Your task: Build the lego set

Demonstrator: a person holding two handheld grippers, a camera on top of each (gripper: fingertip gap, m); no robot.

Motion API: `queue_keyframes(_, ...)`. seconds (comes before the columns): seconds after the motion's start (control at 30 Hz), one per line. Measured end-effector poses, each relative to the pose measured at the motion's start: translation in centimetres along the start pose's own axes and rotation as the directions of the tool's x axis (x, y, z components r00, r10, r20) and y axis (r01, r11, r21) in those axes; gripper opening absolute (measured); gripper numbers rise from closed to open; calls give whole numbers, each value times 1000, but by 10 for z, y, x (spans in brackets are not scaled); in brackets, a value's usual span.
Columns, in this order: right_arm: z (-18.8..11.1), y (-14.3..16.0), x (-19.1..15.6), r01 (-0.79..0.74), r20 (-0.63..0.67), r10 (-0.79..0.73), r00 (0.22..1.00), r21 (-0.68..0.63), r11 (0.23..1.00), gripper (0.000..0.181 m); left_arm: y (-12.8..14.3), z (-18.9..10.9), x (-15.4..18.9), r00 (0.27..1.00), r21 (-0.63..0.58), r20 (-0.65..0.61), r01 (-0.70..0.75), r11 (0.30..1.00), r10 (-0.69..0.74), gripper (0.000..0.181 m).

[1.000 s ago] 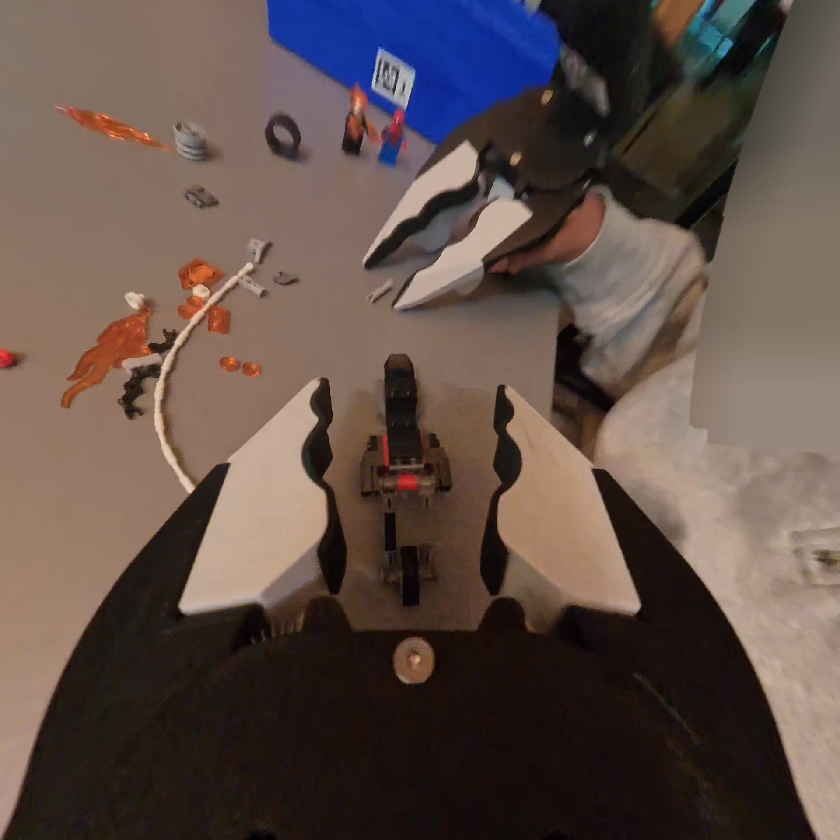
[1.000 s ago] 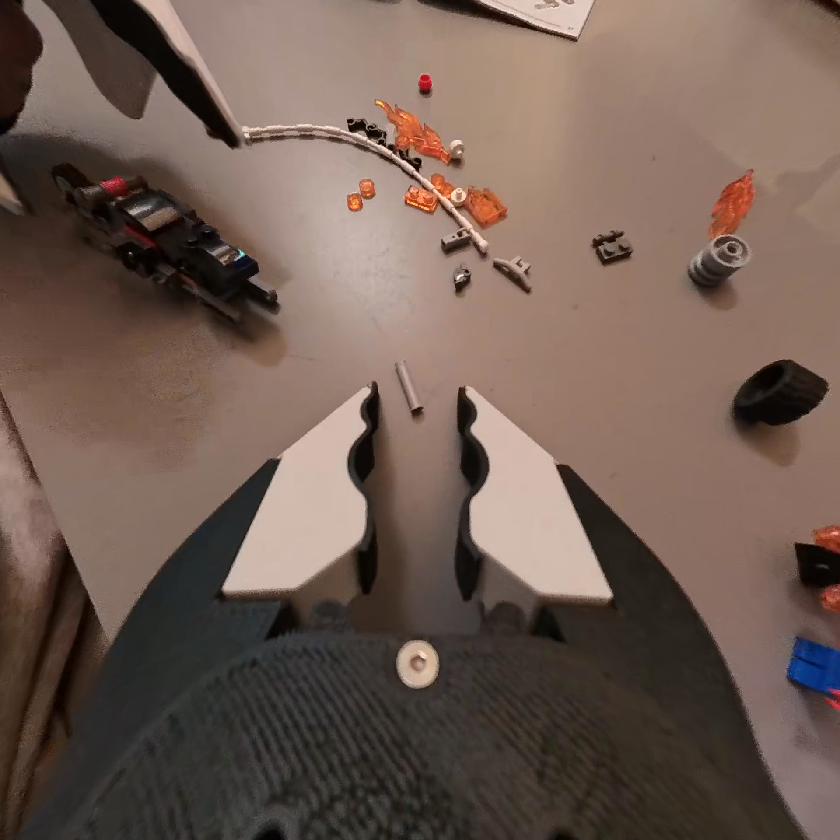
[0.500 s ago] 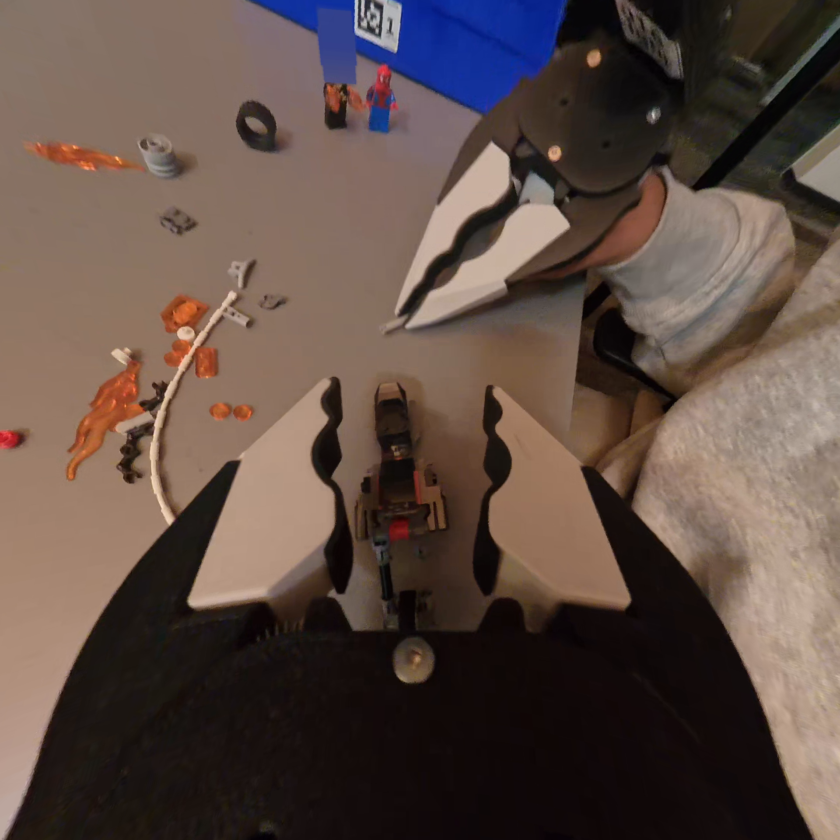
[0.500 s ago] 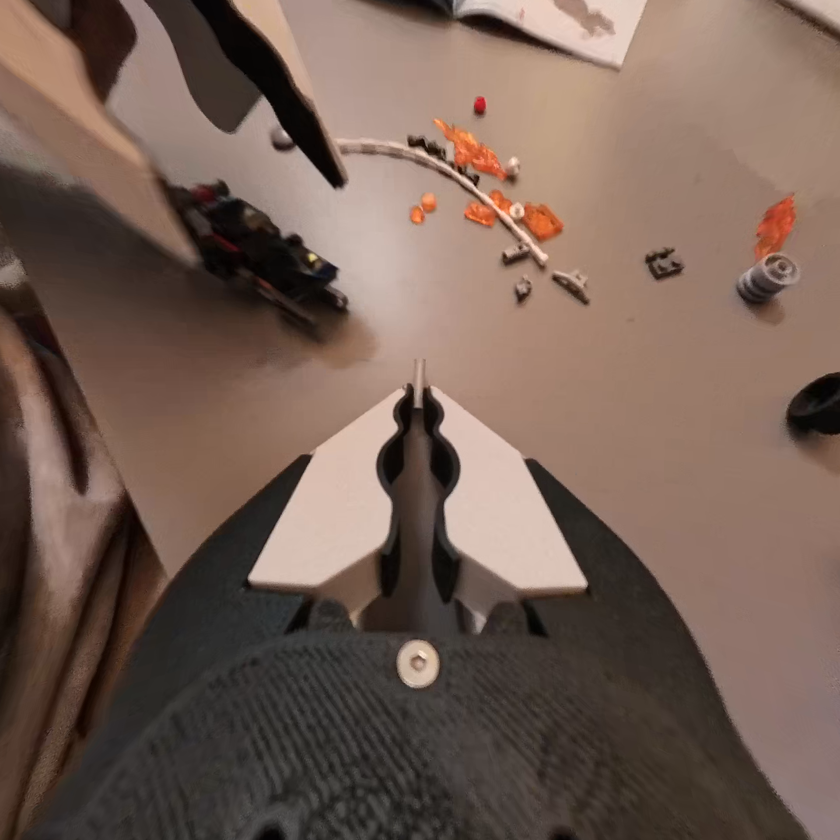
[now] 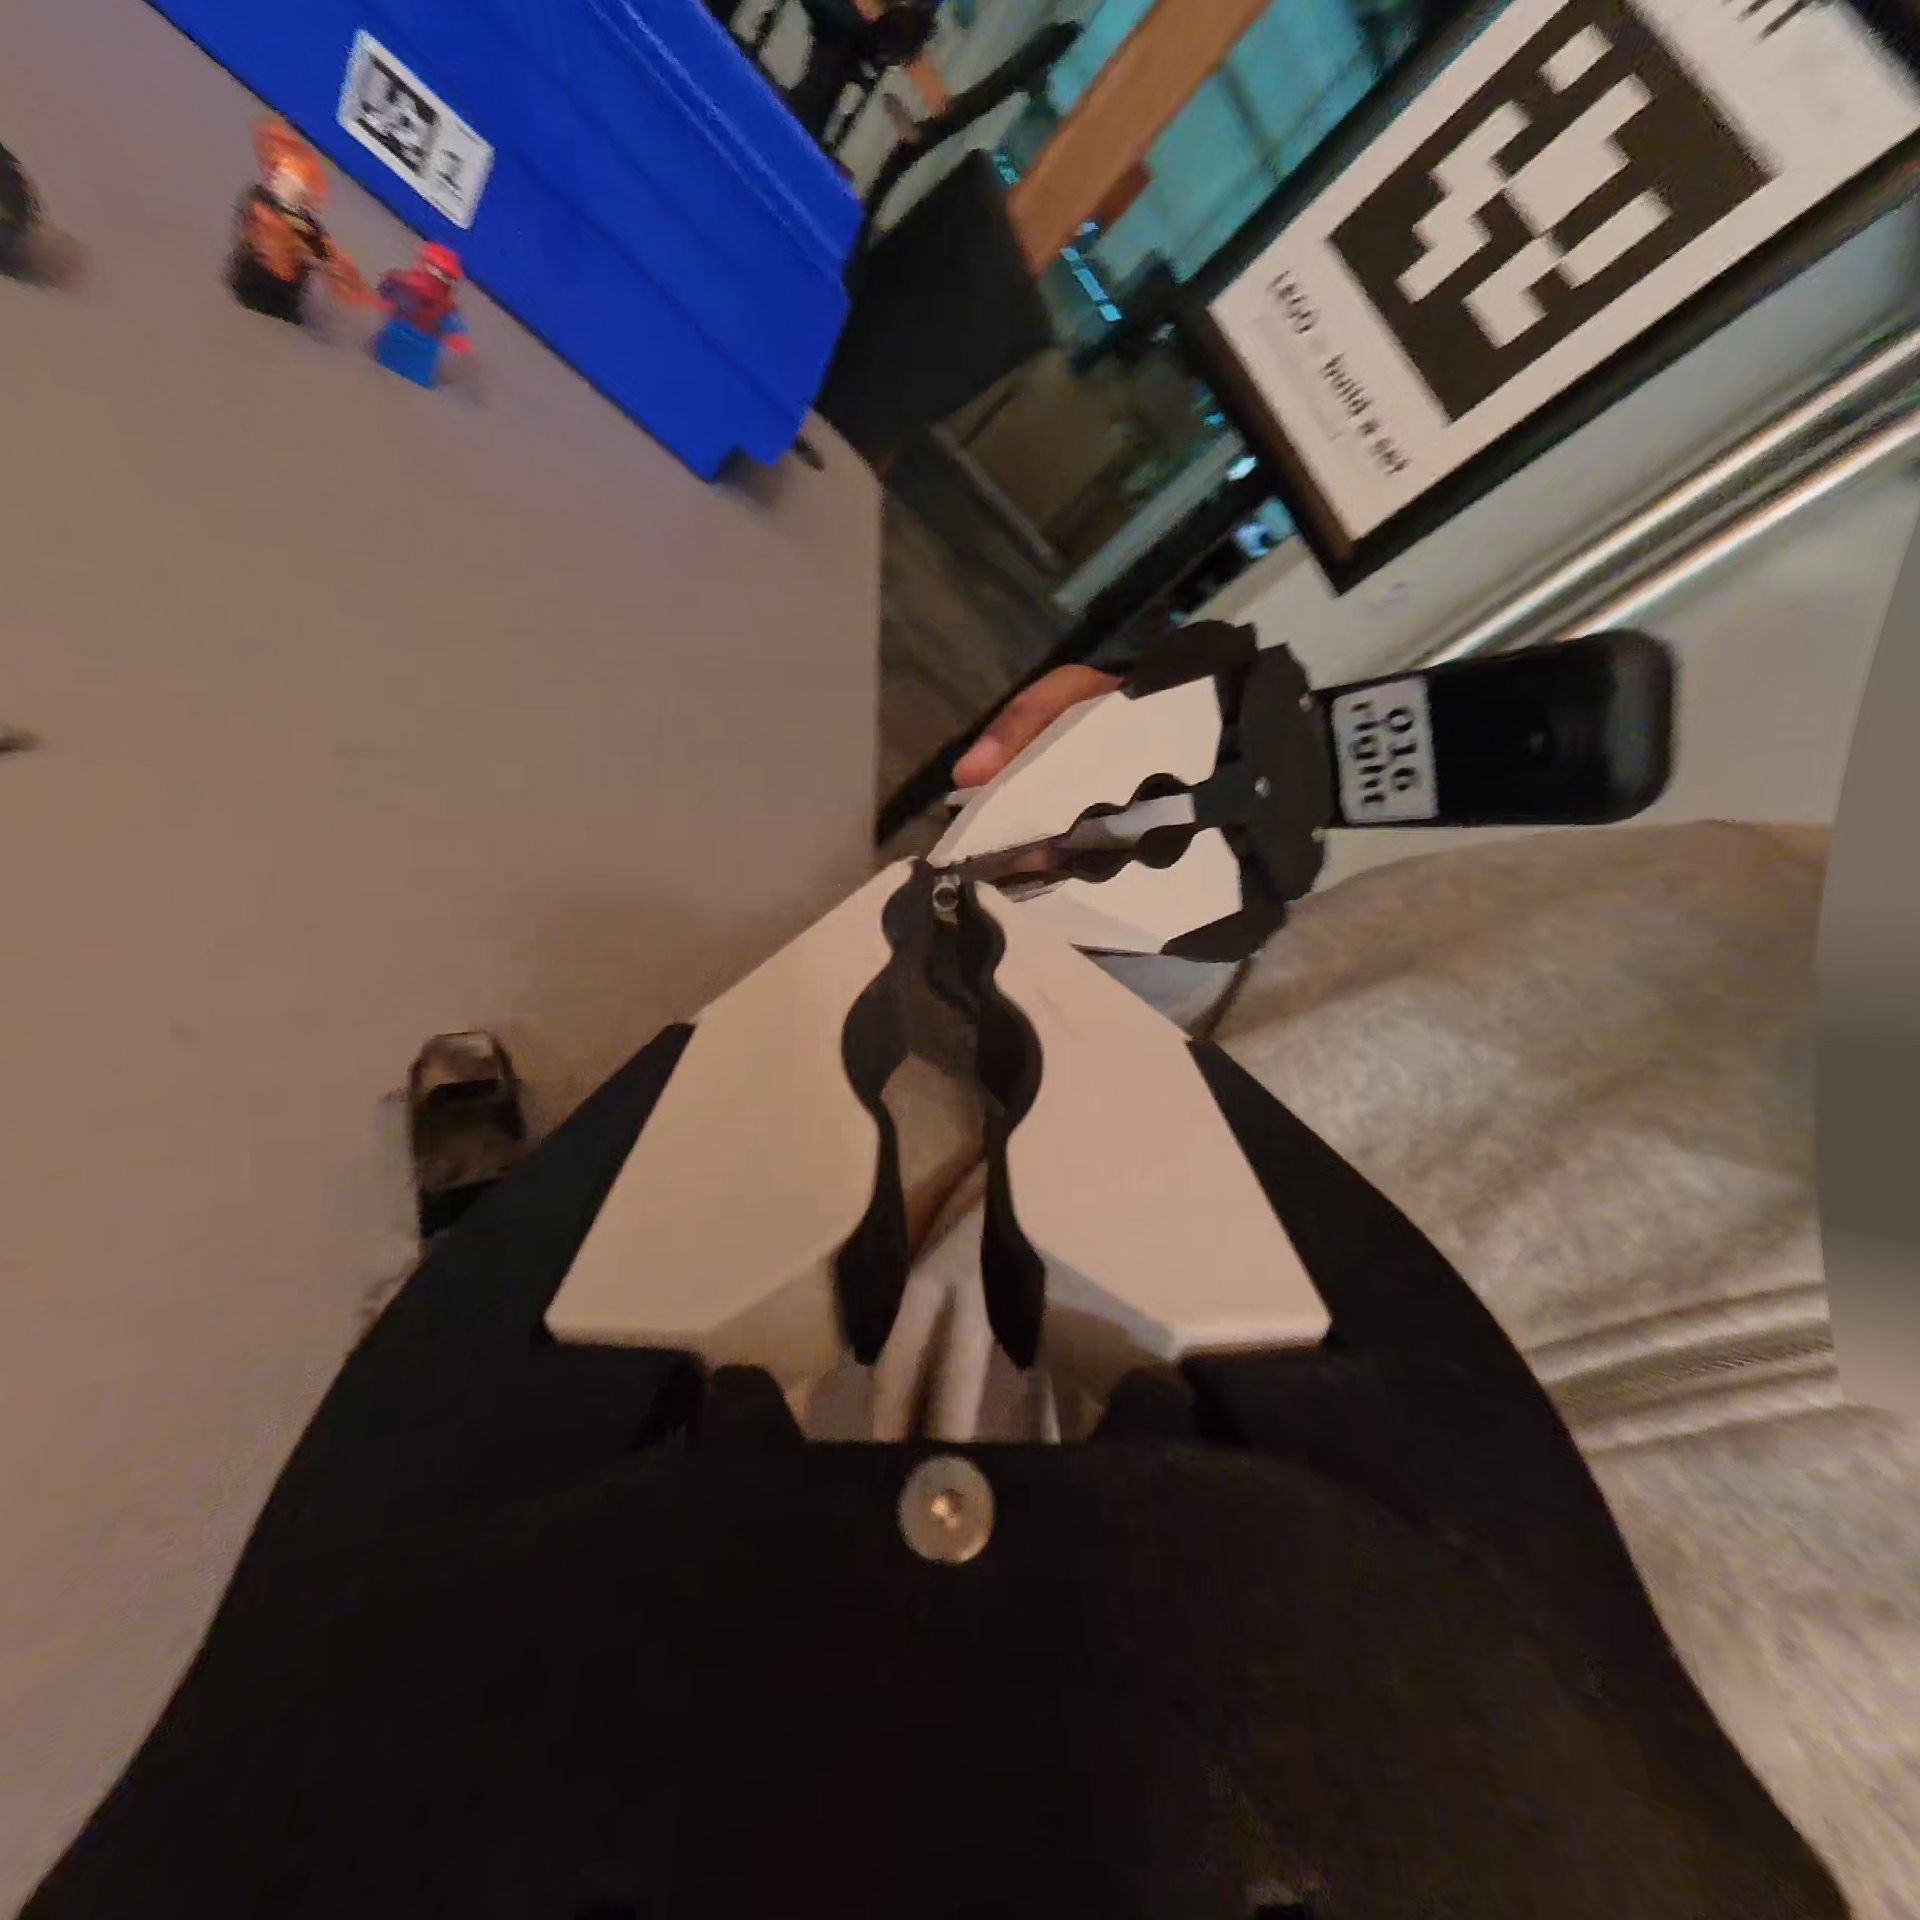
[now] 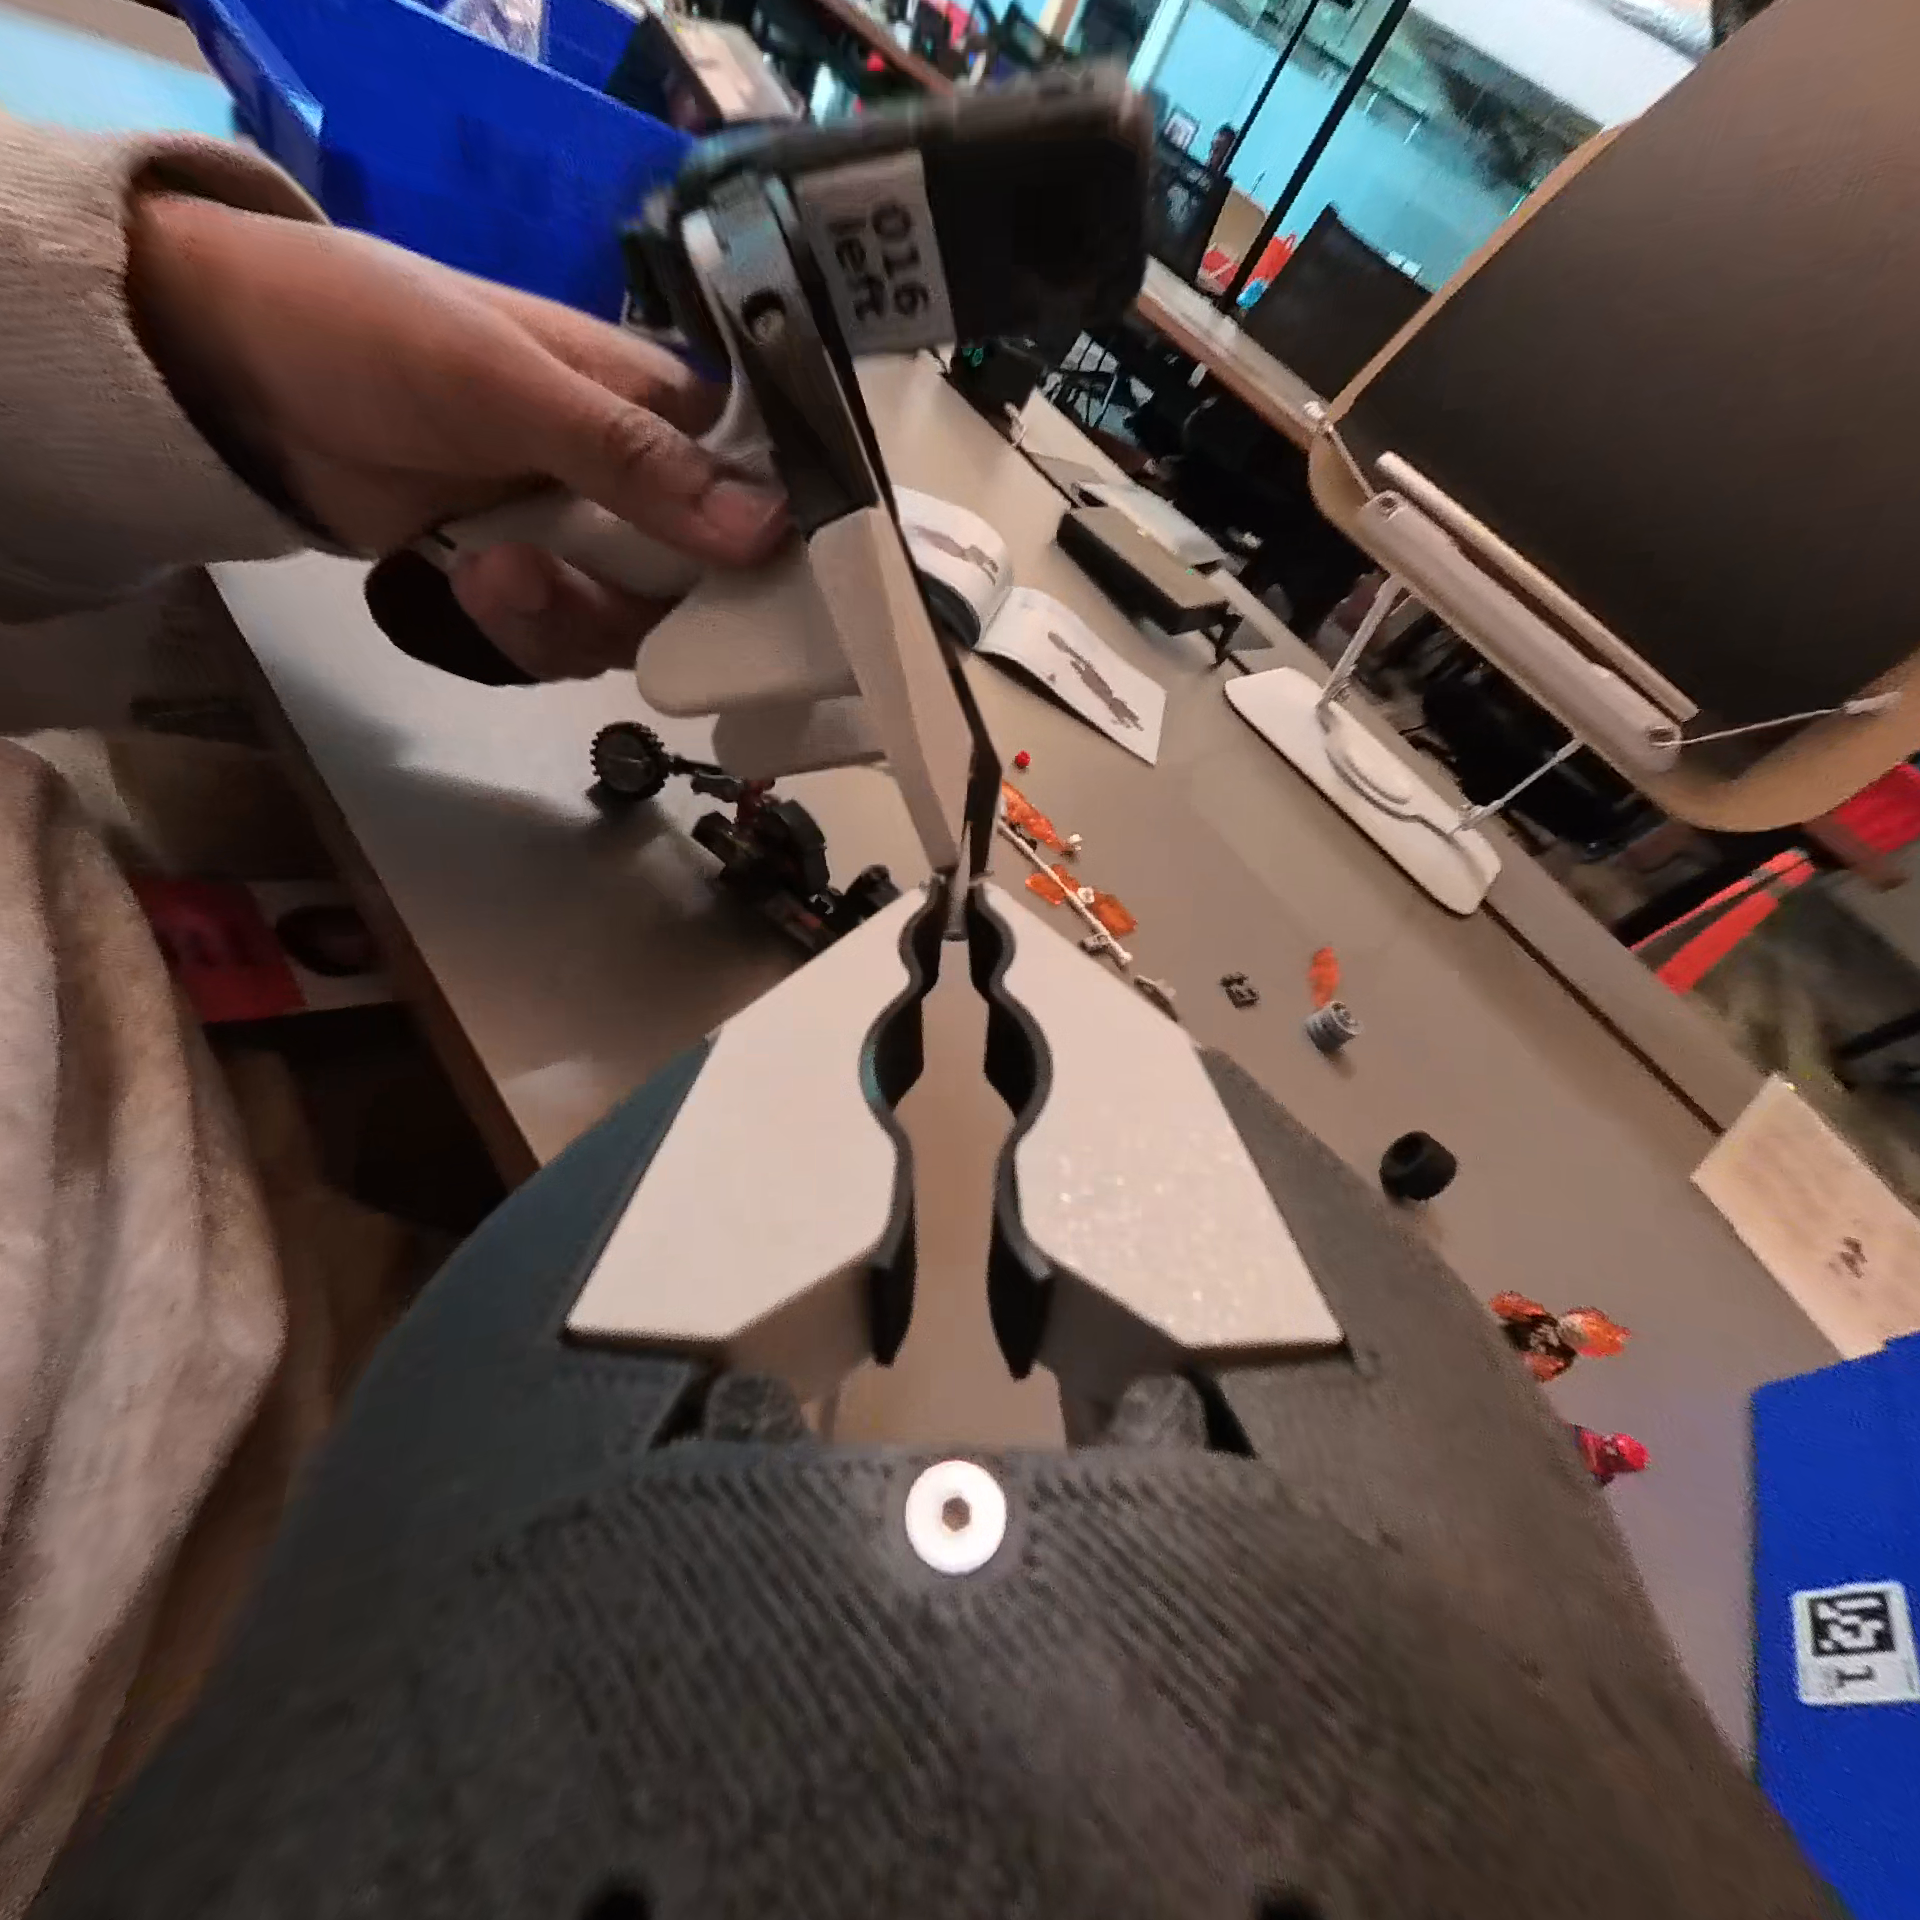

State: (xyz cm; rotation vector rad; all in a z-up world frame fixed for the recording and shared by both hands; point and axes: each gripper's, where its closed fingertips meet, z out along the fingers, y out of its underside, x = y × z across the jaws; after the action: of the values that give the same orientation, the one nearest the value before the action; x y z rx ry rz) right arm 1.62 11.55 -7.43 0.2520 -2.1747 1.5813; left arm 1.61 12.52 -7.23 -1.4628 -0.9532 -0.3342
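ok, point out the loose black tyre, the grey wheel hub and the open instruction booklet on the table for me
black tyre [image 6: 1414, 1167], right wrist view, on its outer tread.
grey wheel hub [image 6: 1333, 1027], right wrist view, on its round face.
instruction booklet [image 6: 1081, 665], right wrist view, on the right-hand open page.

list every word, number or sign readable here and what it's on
Not quoting writing; it stands on:
White label on right gripper.
Grey label on left gripper.
White code sticker on blue plastic bin.
Black-framed white poster with block pattern.
Open white booklet: too small to read.
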Motion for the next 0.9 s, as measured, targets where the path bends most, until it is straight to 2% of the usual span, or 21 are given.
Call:
queue_keyframes(0.07, -6, -5, -1, -5, -9, 5, 1000, 47, 999, 2, 0, 0, 7, 994, 3, -88, 66, 998, -66, 2)
queue_keyframes(0.13, -14, -12, 1, 25, -41, -20, 999, 117, 993, 10, -1, 0, 14, 973, 11, -185, 145, 989, -140, 2)
queue_keyframes(0.3, -28, -21, -5, 80, -19, -78, 997, 192, 978, 7, -4, -1, 35, 867, -22, -402, 314, 949, -296, 2)
queue_keyframes(0.47, -33, -29, -8, 81, 9, -85, 996, 240, 968, 3, 0, 2, 41, 853, -45, -421, 321, 946, -309, 2)
queue_keyframes(0.6, -33, -28, -9, 8, 54, -20, 998, 201, 980, 2, 1, 1, 42, 861, -45, -411, 309, 950, -300, 3)
queue_keyframes(0.7, -31, -25, -1, -36, 29, 31, 999, 181, 983, 2, -5, -2, 36, 919, 11, -333, 228, 974, -211, 6)
queue_keyframes(0.73, -30, -20, 4, -70, 14, 68, 998, 169, 983, 3, -8, -6, 30, 948, 42, -273, 184, 982, -166, 19)
queue_keyframes(0.77, -27, -11, 9, -124, 3, 125, 992, 142, 982, 2, -10, -10, 18, 976, 65, -178, 138, 988, -125, 42)
queue_keyframes(0.8, -22, 1, 12, -194, -5, 195, 981, 100, 976, 2, -11, -14, 4, 995, 70, -60, 79, 994, -75, 51)
queue_keyframes(0.83, -15, 16, 13, -269, -8, 269, 963, 40, 962, 2, -8, -19, -11, 998, 50, 60, 16, 999, -19, 51)
queue_keyframes(0.9, -1, 41, 3, -388, -19, 388, 921, -91, 917, 2, 4, -27, -39, 956, -62, 279, -72, 995, 87, 60)
